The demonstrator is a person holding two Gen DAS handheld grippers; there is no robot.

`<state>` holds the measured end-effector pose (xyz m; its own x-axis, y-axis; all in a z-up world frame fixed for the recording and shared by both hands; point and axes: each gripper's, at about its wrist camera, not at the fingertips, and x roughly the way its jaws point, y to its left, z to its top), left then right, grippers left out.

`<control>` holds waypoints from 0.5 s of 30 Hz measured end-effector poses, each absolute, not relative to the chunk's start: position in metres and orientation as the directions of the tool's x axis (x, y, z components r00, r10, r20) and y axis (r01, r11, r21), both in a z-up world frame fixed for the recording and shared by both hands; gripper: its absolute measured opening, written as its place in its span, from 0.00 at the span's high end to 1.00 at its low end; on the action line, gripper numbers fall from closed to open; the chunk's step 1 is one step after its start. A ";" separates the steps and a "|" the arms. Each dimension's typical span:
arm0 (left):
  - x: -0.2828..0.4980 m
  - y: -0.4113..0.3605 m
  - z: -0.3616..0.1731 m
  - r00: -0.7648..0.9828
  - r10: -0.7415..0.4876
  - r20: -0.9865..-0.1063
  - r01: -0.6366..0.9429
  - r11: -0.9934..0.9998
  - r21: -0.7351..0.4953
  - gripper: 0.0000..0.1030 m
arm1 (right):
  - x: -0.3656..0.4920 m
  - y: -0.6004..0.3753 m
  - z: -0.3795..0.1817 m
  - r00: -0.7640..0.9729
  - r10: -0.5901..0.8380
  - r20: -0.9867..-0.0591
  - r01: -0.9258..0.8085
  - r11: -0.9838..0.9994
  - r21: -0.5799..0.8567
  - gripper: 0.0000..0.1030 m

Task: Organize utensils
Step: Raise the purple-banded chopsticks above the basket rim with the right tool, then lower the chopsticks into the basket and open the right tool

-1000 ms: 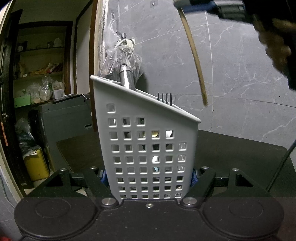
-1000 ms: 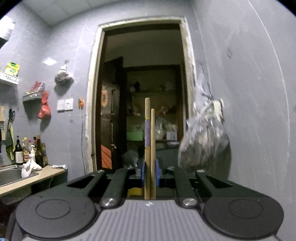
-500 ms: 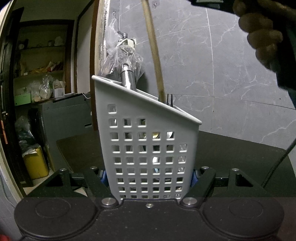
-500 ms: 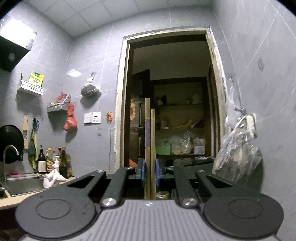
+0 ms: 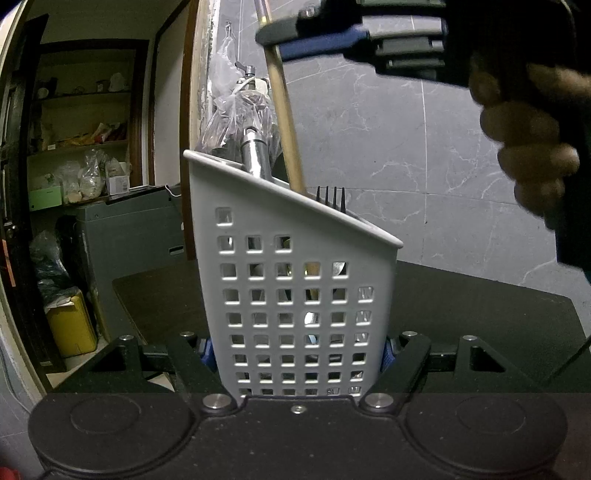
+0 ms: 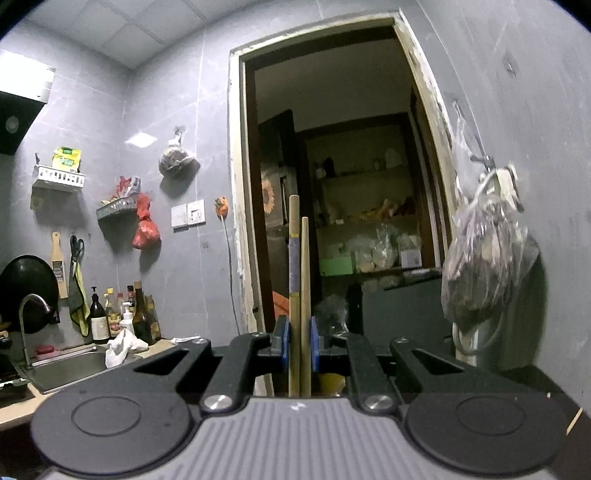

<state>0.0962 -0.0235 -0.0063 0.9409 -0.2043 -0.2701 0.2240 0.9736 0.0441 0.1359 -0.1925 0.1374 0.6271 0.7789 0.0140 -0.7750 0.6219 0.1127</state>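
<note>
A white perforated utensil holder (image 5: 295, 288) stands on a dark table, and my left gripper (image 5: 297, 354) is shut on its lower sides. Fork tines (image 5: 331, 195) and a metal handle (image 5: 253, 155) stick out of its top. My right gripper (image 6: 299, 341) is shut on a pair of wooden chopsticks (image 6: 299, 280) that stand upright between its blue pads. In the left wrist view the right gripper (image 5: 317, 35) hangs above the holder, and the chopsticks (image 5: 286, 122) slant down into it, their lower ends showing through the holes.
A person's hand (image 5: 532, 144) holds the right gripper at the upper right. A grey marble wall (image 5: 424, 147) rises behind the dark table (image 5: 480, 314). A plastic bag (image 6: 484, 258) hangs by the doorway. A sink (image 6: 70, 365) and bottles (image 6: 122, 314) sit at the far left.
The right gripper has come left and down over the holder. The chopsticks, hanging free to the right a second ago, now reach inside it. The left gripper and holder stayed still.
</note>
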 end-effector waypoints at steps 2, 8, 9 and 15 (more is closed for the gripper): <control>0.096 -0.024 -0.006 0.941 -0.204 -0.270 0.224 0.974 0.044 0.26 | 0.138 -0.194 0.131 0.630 0.776 0.005 -0.770 0.624 0.132 0.87; 0.096 -0.023 -0.006 0.941 -0.204 -0.270 0.224 0.974 0.044 0.26 | 0.145 -0.195 0.113 0.635 0.772 -0.032 -0.757 0.631 0.172 0.87; 0.096 -0.023 -0.006 0.941 -0.204 -0.270 0.224 0.974 0.044 0.26 | 0.145 -0.195 0.111 0.636 0.771 -0.037 -0.756 0.631 0.173 0.87; 0.096 -0.024 -0.006 0.941 -0.204 -0.270 0.224 0.974 0.044 0.26 | 0.147 -0.198 0.101 0.640 0.766 -0.059 -0.747 0.639 0.183 0.87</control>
<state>0.0961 -0.0236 -0.0062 0.9410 -0.2044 -0.2699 0.2241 0.9736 0.0441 0.1466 -0.1982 0.1008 0.6402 0.7659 -0.0595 -0.7472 0.6388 0.1835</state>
